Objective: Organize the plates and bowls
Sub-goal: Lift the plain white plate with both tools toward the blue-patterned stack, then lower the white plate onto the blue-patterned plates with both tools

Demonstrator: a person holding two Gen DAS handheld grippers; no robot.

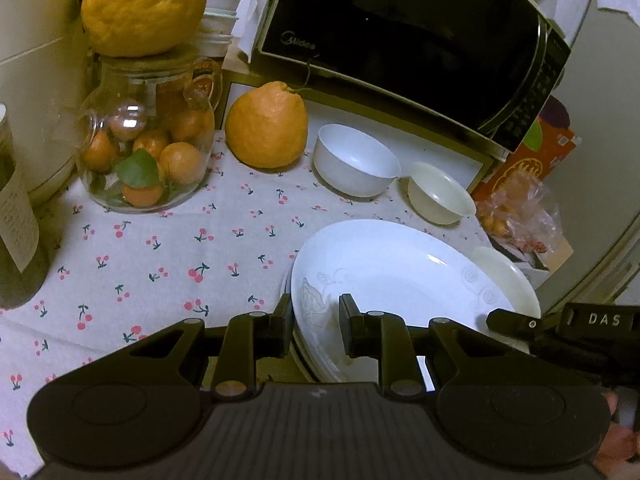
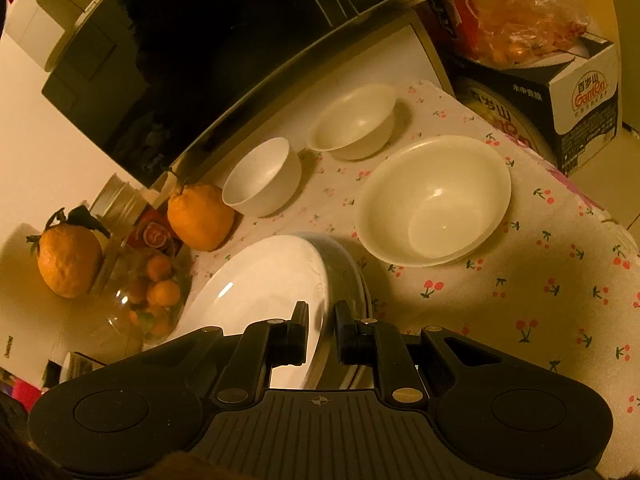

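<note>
A stack of white plates [image 1: 400, 268] with a faint swirl pattern lies on the cherry-print cloth. My left gripper [image 1: 316, 320] is shut on its near rim, one finger outside the stack and one on the top plate. In the right wrist view my right gripper [image 2: 322, 320] is shut on the opposite rim of the plates [image 2: 260, 288]. One of its fingers [image 1: 516, 322] shows at the stack's far right. A white bowl [image 1: 356, 160] [image 2: 264, 176], a small cream bowl [image 1: 440, 194] [image 2: 356, 120] and a large cream bowl [image 2: 436, 200] stand apart behind the stack.
A black microwave [image 1: 400, 40] stands at the back on a white stand. An orange fruit [image 1: 266, 126] sits beside a glass jar of small oranges [image 1: 148, 148] with another fruit on top. A bottle [image 1: 16, 216] stands far left. Boxes and a bag of fruit [image 2: 520, 12] crowd the right.
</note>
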